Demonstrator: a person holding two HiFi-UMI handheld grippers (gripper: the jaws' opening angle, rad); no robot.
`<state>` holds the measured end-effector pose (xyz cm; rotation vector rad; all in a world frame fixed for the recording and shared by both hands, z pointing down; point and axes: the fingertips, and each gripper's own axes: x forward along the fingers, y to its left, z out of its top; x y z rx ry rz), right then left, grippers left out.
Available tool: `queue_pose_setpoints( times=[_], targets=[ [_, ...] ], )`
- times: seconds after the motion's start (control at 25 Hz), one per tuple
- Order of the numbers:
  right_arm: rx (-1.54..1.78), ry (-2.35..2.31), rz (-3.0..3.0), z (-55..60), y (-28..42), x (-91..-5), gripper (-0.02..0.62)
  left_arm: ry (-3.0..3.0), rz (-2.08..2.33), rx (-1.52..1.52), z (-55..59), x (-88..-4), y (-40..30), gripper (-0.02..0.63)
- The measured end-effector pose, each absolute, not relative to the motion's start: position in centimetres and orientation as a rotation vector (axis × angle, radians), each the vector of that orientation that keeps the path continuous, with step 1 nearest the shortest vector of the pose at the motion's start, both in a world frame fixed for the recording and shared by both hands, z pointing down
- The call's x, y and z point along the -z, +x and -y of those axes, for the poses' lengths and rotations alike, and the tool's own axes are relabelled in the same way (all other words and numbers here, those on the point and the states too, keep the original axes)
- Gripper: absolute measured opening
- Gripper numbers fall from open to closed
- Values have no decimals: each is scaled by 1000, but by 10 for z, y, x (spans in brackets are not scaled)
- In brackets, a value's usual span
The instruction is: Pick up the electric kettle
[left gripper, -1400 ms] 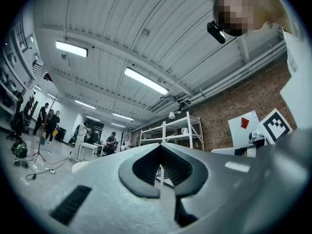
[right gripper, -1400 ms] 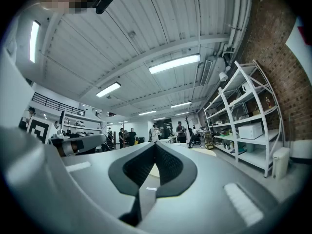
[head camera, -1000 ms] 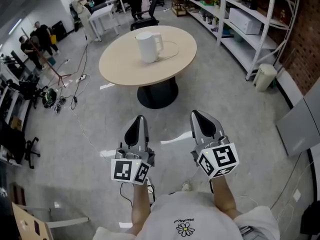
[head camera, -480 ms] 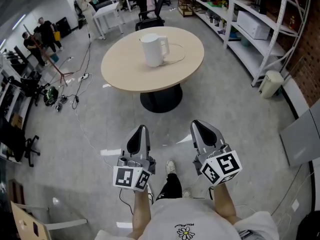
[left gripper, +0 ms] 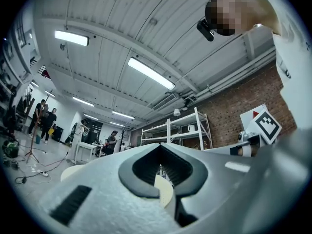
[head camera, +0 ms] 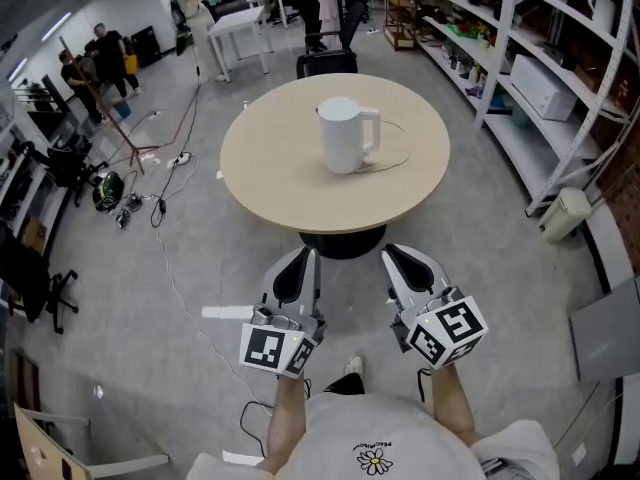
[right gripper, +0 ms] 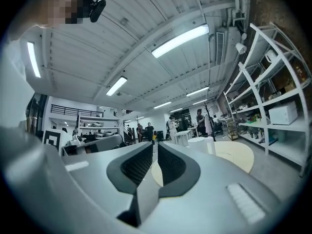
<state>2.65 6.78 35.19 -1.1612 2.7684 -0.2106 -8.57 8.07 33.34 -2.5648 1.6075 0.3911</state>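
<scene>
Holding both tools out ahead of the chest, side by side and roughly level, noses toward the round table (head camera: 262,173); judged a carrying posture for the approach, since neither has anything within reach. Left gripper (head camera: 298,260): jaws clenched tip to tip, nothing between them; its own view shows only a sliver of tabletop through the notch. Right gripper (head camera: 402,258): jaws just parting, a narrow slit between the pads, nothing in it. Both sit over the floor (head camera: 200,268) just short of the table's near edge, well apart from the target. Electric kettle (head camera: 343,138): white, upright, near the middle of the tabletop, handle (head camera: 373,134) turned to the right, thin cord (head camera: 402,150) looping off beside it across the top. Handle facing that way probably explains the right tool being readied first. Central placement keeps it reachable from any side. Pickup not yet begun. Beyond: shelving (head camera: 520,58) along the right, people (head camera: 105,53) far left, uninvolved.
</scene>
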Motion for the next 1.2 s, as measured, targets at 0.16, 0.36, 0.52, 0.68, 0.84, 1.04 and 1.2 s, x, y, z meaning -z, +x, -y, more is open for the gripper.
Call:
queue_pose_setpoints(
  times=[0.16,0.36,0.52,0.68,0.84,1.04,1.2],
  targets=[
    [187,-1137,-2762,-14,-4,-339,41,-2555,-1613,-431,-23,-324,-121,-1],
    [248,-1213,-2739,53,-2,-342,40,-2586,-1614,-402,41,-328,-126,-2],
    [257,-1284,-2730,110,8,-353,49,-2611,-1649,-379,92,-343,-126,0],
    [265,-1333,-2724,178,13,-365,49,-2618,-1670,-354,156,-356,-129,0],
    [232,-1402,-2739,247,20,-375,51,-2625,-1660,-312,226,-367,-124,0],
    [239,-1414,-2764,323,24,-382,49,-2628,-1688,-264,302,-377,-122,0],
    [252,-1426,-2773,367,27,-387,49,-2619,-1704,-257,341,-380,-121,0]
  ],
)
